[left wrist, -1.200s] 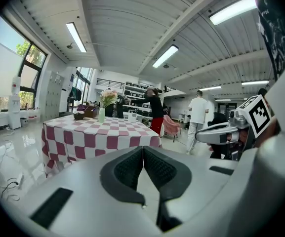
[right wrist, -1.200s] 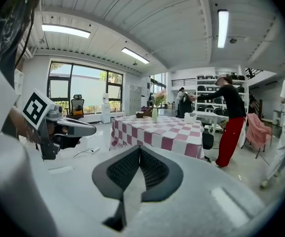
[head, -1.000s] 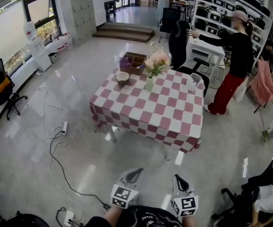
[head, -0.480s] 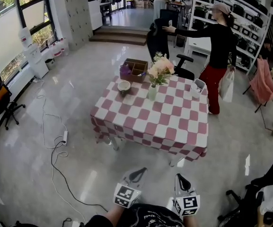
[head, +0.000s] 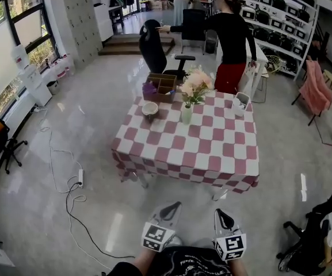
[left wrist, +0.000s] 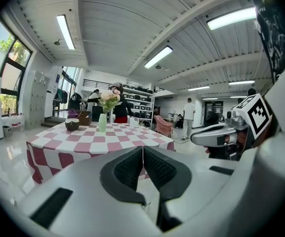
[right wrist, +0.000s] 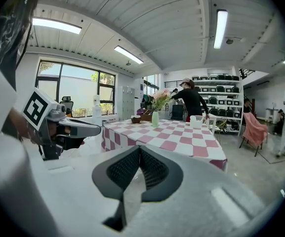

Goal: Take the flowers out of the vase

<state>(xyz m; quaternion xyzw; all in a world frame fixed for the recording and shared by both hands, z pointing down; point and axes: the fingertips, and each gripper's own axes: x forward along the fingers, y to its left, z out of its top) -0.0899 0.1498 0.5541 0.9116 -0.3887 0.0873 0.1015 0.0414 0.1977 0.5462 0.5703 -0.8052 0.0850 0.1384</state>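
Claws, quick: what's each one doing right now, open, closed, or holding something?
Left claw: closed, holding nothing.
Right claw: closed, holding nothing.

bright daylight + ceiling strips, floor glare, fisheye edges
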